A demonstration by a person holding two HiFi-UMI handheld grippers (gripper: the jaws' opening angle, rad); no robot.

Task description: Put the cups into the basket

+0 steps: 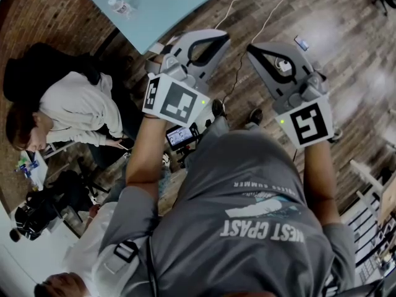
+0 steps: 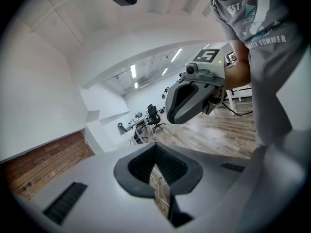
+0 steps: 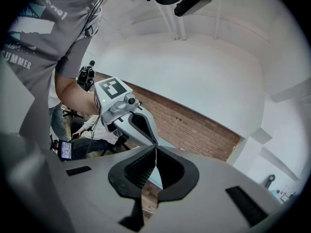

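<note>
Left tool (image 2: 156, 154) and right tool (image 3: 155, 154) hanging side by side, jaws meeting on nothing, cups and basket showing in no view, bench (image 1: 161, 5) lying beyond left tool, wood floor (image 1: 346, 42) below.

The left gripper (image 1: 221, 38) and the right gripper (image 1: 250, 48) are held side by side and apart above the floor (image 1: 346, 48), both pointing away from the person holding them. Beyond the left gripper stands a table (image 1: 167, 5) with a bottle (image 1: 120, 6) on it. A seated person (image 1: 74, 107) is to the left of the left gripper, and a small screen (image 1: 181, 136) lies below it.
</note>
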